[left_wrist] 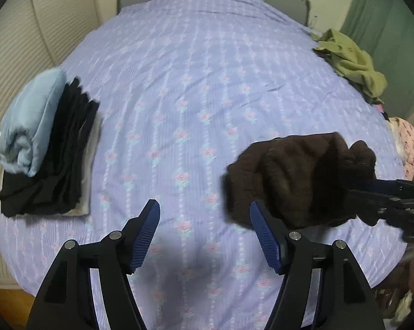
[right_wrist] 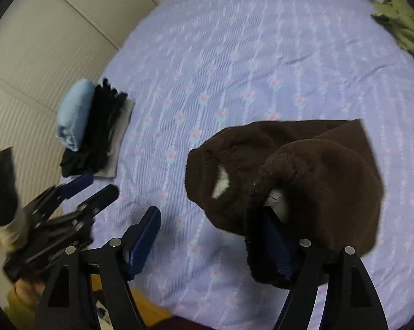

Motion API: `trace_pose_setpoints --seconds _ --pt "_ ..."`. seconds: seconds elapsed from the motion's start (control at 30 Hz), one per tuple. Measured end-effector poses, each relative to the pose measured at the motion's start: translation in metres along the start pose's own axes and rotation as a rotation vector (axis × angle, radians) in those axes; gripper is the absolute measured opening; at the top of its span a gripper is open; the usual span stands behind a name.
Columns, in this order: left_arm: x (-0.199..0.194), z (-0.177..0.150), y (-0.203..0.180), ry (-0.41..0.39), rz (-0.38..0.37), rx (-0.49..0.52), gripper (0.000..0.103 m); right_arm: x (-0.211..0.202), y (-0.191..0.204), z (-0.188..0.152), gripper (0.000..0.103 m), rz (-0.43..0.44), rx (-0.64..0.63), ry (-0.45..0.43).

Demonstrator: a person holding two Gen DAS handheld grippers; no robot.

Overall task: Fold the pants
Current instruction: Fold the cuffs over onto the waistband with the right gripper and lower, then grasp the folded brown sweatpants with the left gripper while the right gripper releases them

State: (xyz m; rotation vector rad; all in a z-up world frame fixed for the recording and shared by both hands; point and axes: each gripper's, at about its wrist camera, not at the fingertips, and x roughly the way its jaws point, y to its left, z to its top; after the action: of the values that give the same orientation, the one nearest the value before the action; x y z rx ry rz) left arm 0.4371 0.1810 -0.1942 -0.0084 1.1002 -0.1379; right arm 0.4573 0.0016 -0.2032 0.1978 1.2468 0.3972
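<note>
Brown and fleecy, the pants (right_wrist: 303, 170) lie in a loose bundle on the bed cover (right_wrist: 234, 55), which is lilac with rows of small pink flowers. In the right wrist view the right claw (right_wrist: 215, 236) has its jaws standing apart. One edge of the pants is draped over the blue pad of its right finger (right_wrist: 278, 247), while the left finger (right_wrist: 145, 236) is bare and has only the cover under it. No pad presses on the cloth from both sides, so nothing is clamped. A small white patch shows on the brown fabric, just ahead of this claw.

The left claw (left_wrist: 204, 233) also stands with jaws apart, and only bare cover is seen between its two blue pads. The pants (left_wrist: 297, 181) are ahead of it and to its right, close to its right finger (left_wrist: 267, 239); whether they touch it I cannot tell. In that same view the right claw (left_wrist: 372, 189) reaches in from the right, its tips against or under the brown bundle.

To the left of both claws, well apart from the pants, a pile of folded clothes (left_wrist: 47, 148) sits near the edge of the bed: a light blue piece on top, black pieces below, something pale at the bottom. Far ahead and to the right, an olive green garment (left_wrist: 350, 60) lies crumpled at the edge. A pink patterned cloth (left_wrist: 410, 148) is at the right border, beyond the pants.
</note>
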Motion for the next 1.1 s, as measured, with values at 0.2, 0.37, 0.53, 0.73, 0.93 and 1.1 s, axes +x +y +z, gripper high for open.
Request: trace_pose_setpoints --seconds 0.2,0.37,0.53,0.73,0.93,1.1 --pt "-0.006 0.013 -0.056 -0.036 -0.028 0.048 0.072 -0.066 -0.041 -0.01 0.077 0.051 0.119 -0.093" --pt "-0.011 0.016 -0.067 -0.069 0.027 -0.013 0.072 -0.057 -0.045 0.007 0.079 0.159 0.11 -0.091" --pt "-0.019 0.005 -0.041 -0.066 0.128 -0.083 0.072 -0.019 -0.014 0.029 0.079 0.187 0.055 -0.018" --pt "-0.031 -0.012 0.006 -0.065 0.217 -0.186 0.075 0.01 0.025 0.045 0.08 0.083 0.015 0.03" --pt "-0.037 -0.026 0.042 -0.05 0.299 -0.242 0.078 0.037 0.059 0.052 0.08 -0.21 -0.009 0.106" --pt "-0.039 -0.037 0.062 -0.033 0.339 -0.251 0.082 0.055 0.088 0.052 0.08 -0.393 -0.037 0.156"
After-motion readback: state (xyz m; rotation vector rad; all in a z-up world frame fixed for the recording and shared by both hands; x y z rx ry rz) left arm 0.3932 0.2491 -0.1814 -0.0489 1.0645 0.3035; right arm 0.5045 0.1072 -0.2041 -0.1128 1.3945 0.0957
